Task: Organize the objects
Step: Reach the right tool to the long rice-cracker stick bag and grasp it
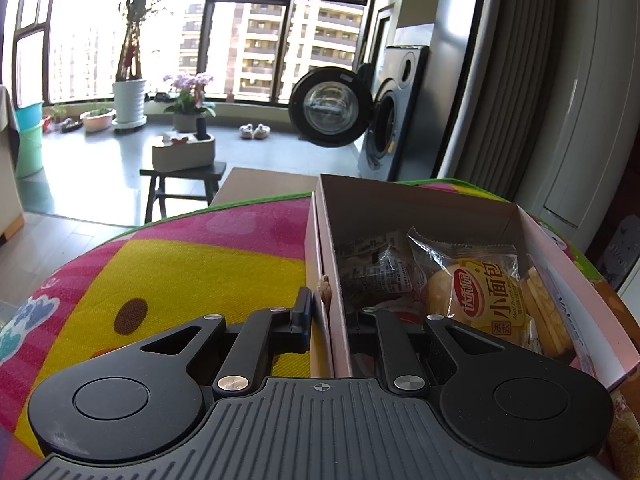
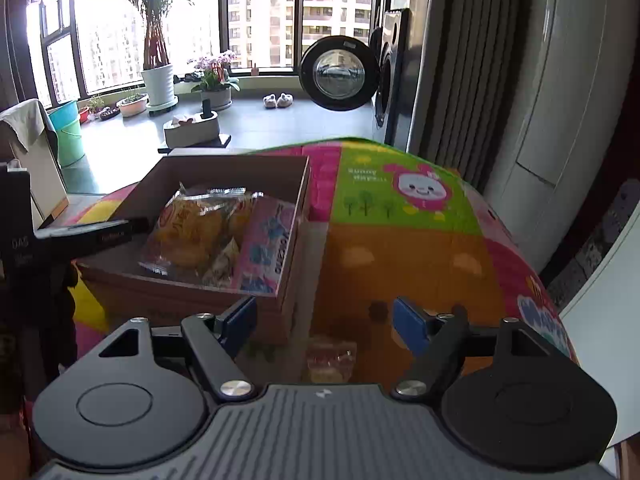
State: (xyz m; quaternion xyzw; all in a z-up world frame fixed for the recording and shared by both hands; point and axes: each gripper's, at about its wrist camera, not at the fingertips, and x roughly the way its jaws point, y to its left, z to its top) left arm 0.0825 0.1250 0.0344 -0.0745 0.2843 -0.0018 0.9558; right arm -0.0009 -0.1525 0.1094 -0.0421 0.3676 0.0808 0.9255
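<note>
An open cardboard box (image 1: pixel 400 200) stands on a colourful mat (image 1: pixel 180 264). It holds a yellow-labelled bread packet (image 1: pixel 488 300), crackers (image 1: pixel 544 312) and a dark-printed packet (image 1: pixel 380 276). My left gripper (image 1: pixel 330 316) straddles the box's left wall, one pad outside and the other finger inside, shut on that wall. In the right wrist view the box (image 2: pixel 180 300) sits to the left, with the bread packet (image 2: pixel 196 232) and a pink-and-blue packet (image 2: pixel 264 248) inside. My right gripper (image 2: pixel 324 324) is open just right of the box corner, above a small clear-wrapped snack (image 2: pixel 330 354) lying on the mat (image 2: pixel 400 248).
The mat's far edge curves away beyond the box. Further off are a dark stool (image 1: pixel 182 176) with a tissue box, a washing machine with its door open (image 1: pixel 332 108), potted plants by the window, and grey curtains (image 2: pixel 460 80) at the right.
</note>
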